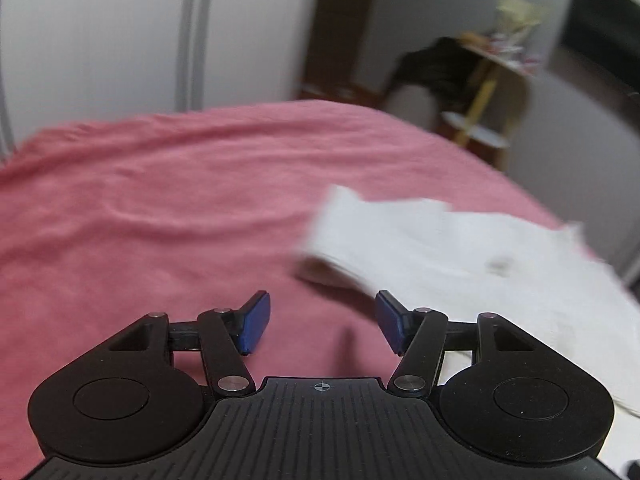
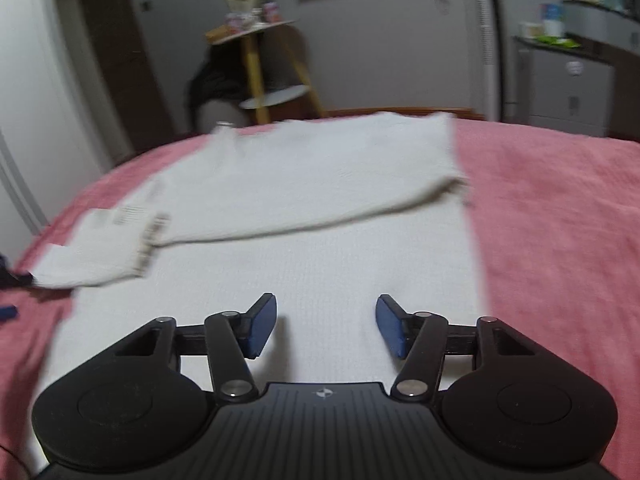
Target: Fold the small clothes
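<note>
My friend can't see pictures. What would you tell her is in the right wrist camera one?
A white sweater lies on a pink bedspread, one sleeve folded across its body. The right gripper hovers over its near part, jaws open and empty. Behind the bed stands a yellow-legged side table.

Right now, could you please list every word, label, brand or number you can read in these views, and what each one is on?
No text is legible.
White garment: dark striped markings on the sleeve cuff, blurred, unreadable.
Side table: packages with print, too blurred.
Left claw and right claw: only a crosshair mark, no lettering.
</note>
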A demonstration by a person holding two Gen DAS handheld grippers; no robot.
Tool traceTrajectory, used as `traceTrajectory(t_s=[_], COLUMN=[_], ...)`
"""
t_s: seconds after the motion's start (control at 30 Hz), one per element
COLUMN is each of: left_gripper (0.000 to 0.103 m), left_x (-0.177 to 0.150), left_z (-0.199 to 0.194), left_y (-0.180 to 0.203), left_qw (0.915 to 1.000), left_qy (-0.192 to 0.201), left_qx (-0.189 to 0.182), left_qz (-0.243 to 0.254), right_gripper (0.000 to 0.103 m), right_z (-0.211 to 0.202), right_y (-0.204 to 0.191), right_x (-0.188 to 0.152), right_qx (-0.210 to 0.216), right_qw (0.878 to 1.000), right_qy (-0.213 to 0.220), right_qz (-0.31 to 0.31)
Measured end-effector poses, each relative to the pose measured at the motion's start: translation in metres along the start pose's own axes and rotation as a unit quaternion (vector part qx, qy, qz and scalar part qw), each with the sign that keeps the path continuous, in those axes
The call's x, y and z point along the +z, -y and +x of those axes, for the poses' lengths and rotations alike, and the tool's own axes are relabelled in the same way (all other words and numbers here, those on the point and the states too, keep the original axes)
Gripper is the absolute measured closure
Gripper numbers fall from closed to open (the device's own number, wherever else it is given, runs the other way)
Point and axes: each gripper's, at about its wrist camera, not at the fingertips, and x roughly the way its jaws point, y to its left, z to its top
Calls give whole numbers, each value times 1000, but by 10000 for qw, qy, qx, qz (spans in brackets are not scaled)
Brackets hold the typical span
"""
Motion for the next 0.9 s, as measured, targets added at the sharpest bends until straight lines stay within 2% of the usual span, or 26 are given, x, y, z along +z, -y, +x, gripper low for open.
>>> traceTrajectory(t_s=[0.13, 0.23, 0.3, 0.4, 0.5, 0.57, 0.6, 0.63, 0.7, 0.8, 0.9], left_gripper=[32, 31, 29, 26, 26, 26, 26, 26, 26, 25, 24], left_x=[6, 5, 1, 0, -1, -1, -1, -1, -1, -2, -2], left_z=[13, 25, 29, 32, 38, 39, 39, 39, 36, 32, 29], left_y=[-18, -12, -11, -14, -12, -10, -9, -9, -7, -4, 0], left_qw=[9997, 9998, 9999, 9995, 9994, 9993, 9992, 9992, 9992, 9986, 9980], left_qy=[-66, -100, -15, 37, -6, -15, -11, -1, 83, 185, 211], left_qx=[-66, -122, -114, -214, -279, -297, -321, -337, -363, -470, -596], left_qz=[-207, -111, -97, -216, -215, -234, -231, -216, -170, -133, -84], right_gripper=[50, 50, 50, 50, 52, 63, 75, 92, 95, 96, 96], right_z=[25, 54, 75, 100, 113, 117, 118, 118, 116, 95, 67], right_y=[-33, -58, -73, -93, -102, -108, -110, -113, -115, -113, -110], right_x=[18, 34, 40, 42, 46, 48, 50, 50, 54, 65, 80], right_qx=[814, 1451, 1658, 1624, 1655, 1675, 1651, 1607, 1515, 1555, 1427], right_qw=[9962, 9860, 9801, 9790, 9780, 9778, 9787, 9800, 9828, 9857, 9893], right_qy=[-300, -676, -897, -1065, -1053, -1056, -1074, -1083, -1044, -655, -43], right_qz=[88, 470, 620, 613, 713, 683, 585, 444, 183, 29, -312])
